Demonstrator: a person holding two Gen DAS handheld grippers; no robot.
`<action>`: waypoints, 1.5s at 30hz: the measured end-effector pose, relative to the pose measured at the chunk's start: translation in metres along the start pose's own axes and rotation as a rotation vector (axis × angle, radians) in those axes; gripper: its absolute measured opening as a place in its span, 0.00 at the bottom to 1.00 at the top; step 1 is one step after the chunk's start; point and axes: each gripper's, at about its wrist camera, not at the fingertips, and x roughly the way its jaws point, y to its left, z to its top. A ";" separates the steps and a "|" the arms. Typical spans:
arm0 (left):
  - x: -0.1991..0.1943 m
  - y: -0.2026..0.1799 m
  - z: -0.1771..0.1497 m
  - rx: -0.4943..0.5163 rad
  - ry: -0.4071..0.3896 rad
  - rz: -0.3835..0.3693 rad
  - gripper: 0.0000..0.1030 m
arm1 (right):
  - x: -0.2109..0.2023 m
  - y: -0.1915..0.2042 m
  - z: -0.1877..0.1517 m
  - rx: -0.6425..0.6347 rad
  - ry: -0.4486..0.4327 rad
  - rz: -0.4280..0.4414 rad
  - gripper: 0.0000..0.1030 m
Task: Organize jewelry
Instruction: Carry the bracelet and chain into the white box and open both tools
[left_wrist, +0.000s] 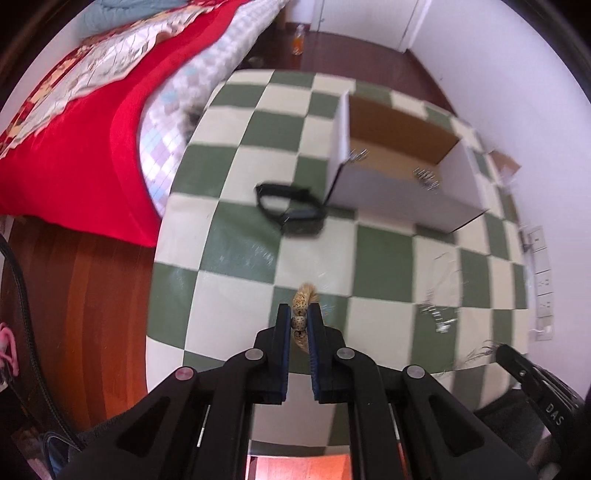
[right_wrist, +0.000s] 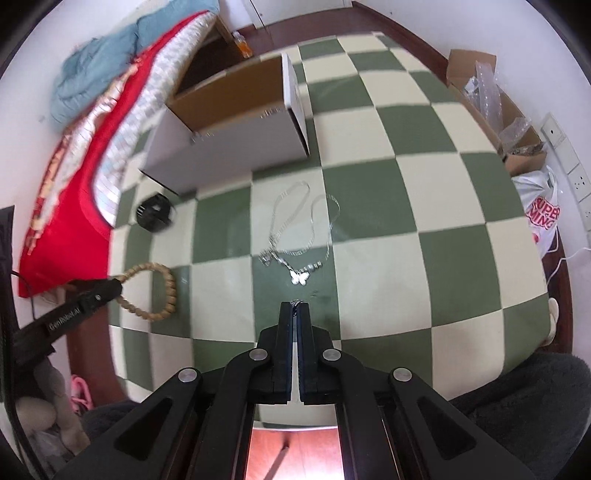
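My left gripper (left_wrist: 299, 314) is shut on a tan wooden bead bracelet (left_wrist: 302, 300), held above the checkered table; the bracelet loop (right_wrist: 151, 291) also shows in the right wrist view, hanging from the left gripper's fingers (right_wrist: 99, 291). My right gripper (right_wrist: 295, 304) is shut, with a bit of silver chain (right_wrist: 295, 302) pinched at its tips. Silver necklaces with a butterfly pendant (right_wrist: 300, 277) lie on the table just ahead of it. An open white box with a brown inside (left_wrist: 399, 147) stands at the back. A black watch (left_wrist: 291, 210) lies in front of the box.
The table has a green and cream checkered cloth (left_wrist: 243, 258). A bed with a red cover (left_wrist: 74, 147) is to the left. A cardboard box with plastic wrap (right_wrist: 495, 107) and a white bag (right_wrist: 539, 210) sit to the right. Wall sockets (left_wrist: 541, 284) are on the right wall.
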 end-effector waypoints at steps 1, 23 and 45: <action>-0.009 -0.004 0.002 0.004 -0.015 -0.010 0.06 | -0.007 0.000 0.003 0.004 -0.010 0.011 0.01; -0.061 -0.053 0.096 0.111 -0.132 -0.092 0.06 | -0.121 0.053 0.108 -0.090 -0.207 0.121 0.01; 0.063 -0.040 0.168 -0.025 0.078 -0.179 0.06 | 0.033 0.071 0.255 -0.174 0.061 0.052 0.01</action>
